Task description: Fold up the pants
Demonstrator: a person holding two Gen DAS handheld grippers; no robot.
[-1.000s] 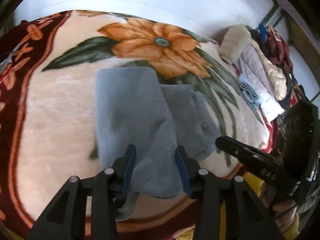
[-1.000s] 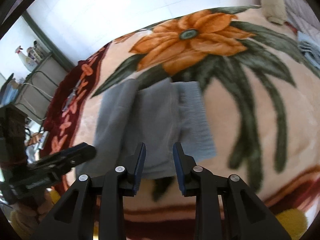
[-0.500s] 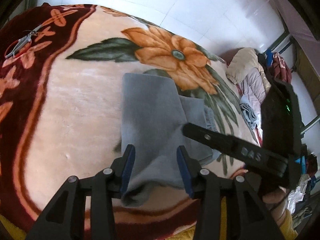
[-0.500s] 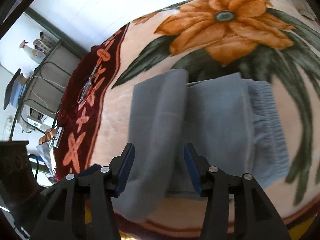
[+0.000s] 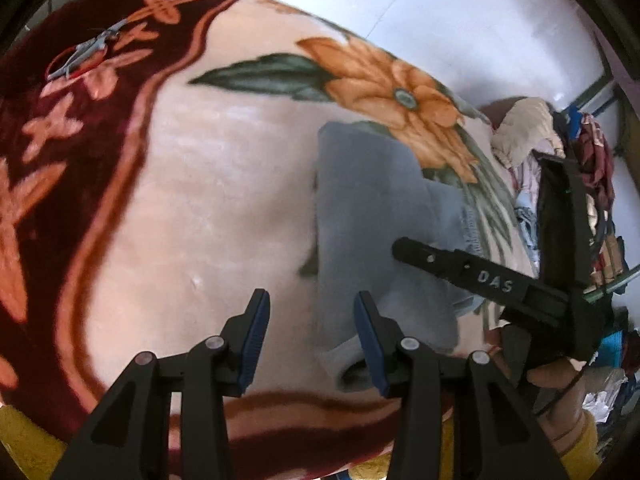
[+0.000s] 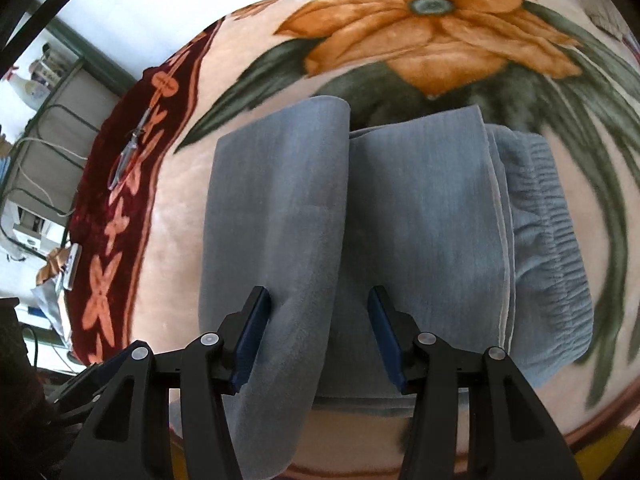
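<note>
Grey fleece pants (image 5: 372, 216), folded into a long bundle, lay on a cream plush blanket (image 5: 208, 200) printed with an orange flower and a maroon border. Left claw (image 5: 312, 332) of black plastic with blue pads stood open just beside the bundle's near end, gripping nothing. Right claw (image 5: 404, 246), seen side-on, reached over the pants. Small scissors (image 5: 86, 50) rested on the border. Heaped clothes (image 5: 560, 160) lay at far right.

Right tool (image 6: 318, 334) opened wider, closer over pants (image 6: 400, 220)
</note>
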